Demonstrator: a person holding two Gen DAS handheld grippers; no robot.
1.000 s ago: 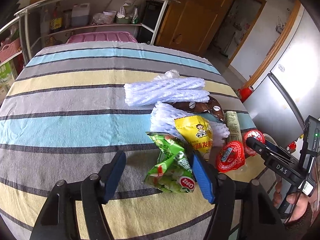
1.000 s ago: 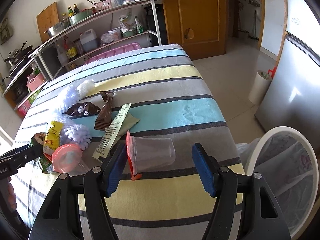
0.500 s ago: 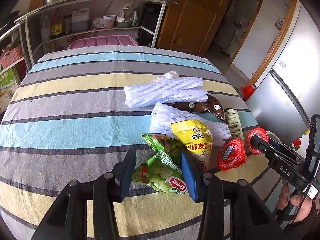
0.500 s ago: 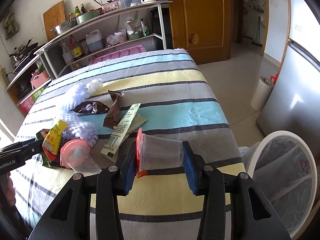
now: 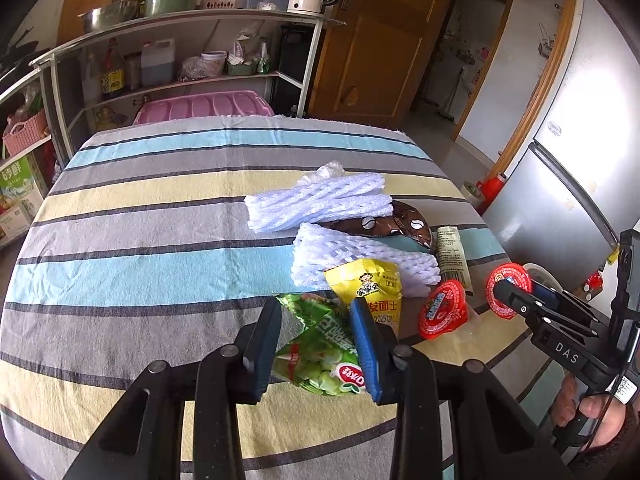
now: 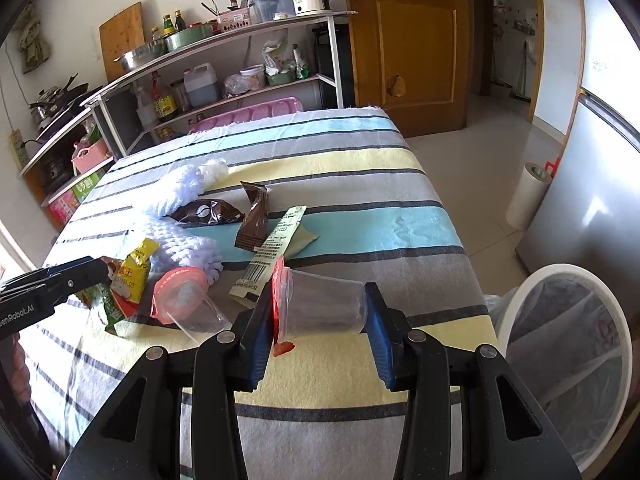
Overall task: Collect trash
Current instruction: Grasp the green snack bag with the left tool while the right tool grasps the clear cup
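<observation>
My left gripper [image 5: 318, 346] is shut on a green snack bag [image 5: 320, 350] lying on the striped tablecloth [image 5: 140, 248]. My right gripper [image 6: 320, 326] is shut on a clear plastic cup with a red lid [image 6: 320, 308], held on its side over the table's near right part. A second red-lidded cup [image 6: 184, 300] lies to its left. A yellow snack packet [image 5: 366, 288], white foam nets [image 5: 320, 200], brown wrappers [image 6: 254, 216] and a long pale wrapper [image 6: 272, 246] lie in the pile. A white bin with a clear liner [image 6: 560, 344] stands on the floor to the right.
A metal shelf [image 6: 224, 64] with bottles, bowls and a kettle stands behind the table. A wooden door [image 6: 412, 40] is at the back right. A grey fridge [image 6: 592, 184] and a paper roll [image 6: 528, 196] stand to the right of the table.
Both grippers have closed: the left one around the green snack bag, the right one around the red-lidded cup. Both views have risen slightly.
</observation>
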